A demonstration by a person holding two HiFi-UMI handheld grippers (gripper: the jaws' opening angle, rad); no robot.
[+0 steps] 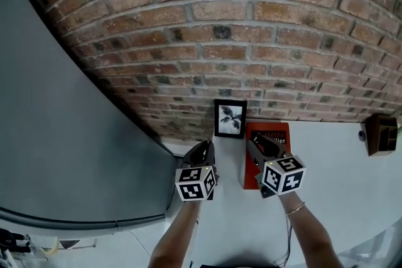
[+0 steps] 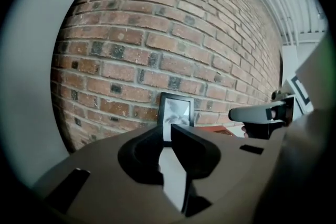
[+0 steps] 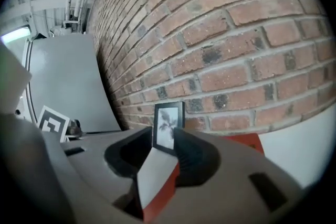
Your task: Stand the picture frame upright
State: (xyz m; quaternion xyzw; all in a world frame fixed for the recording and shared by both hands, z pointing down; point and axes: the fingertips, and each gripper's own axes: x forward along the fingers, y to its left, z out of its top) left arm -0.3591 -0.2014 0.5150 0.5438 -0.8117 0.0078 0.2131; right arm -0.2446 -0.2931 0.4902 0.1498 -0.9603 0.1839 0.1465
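Well, both sets of tongs are empty: the left tongs (image 1: 205, 147) have their jaws only a little apart, the right tongs (image 1: 256, 144) stand open too, and both hang short of the picture frame (image 1: 230, 118). It already stands upright on the white bench (image 1: 352, 198) right at the brick wall (image 1: 220, 41). So I'd say the job now is just getting out clean: pull both straight back and up without clipping the frame's edge or the red book (image 1: 279, 135) lying flat just beside it. Only writing I can spot is white lettering on the book's cover, too blurry to read.
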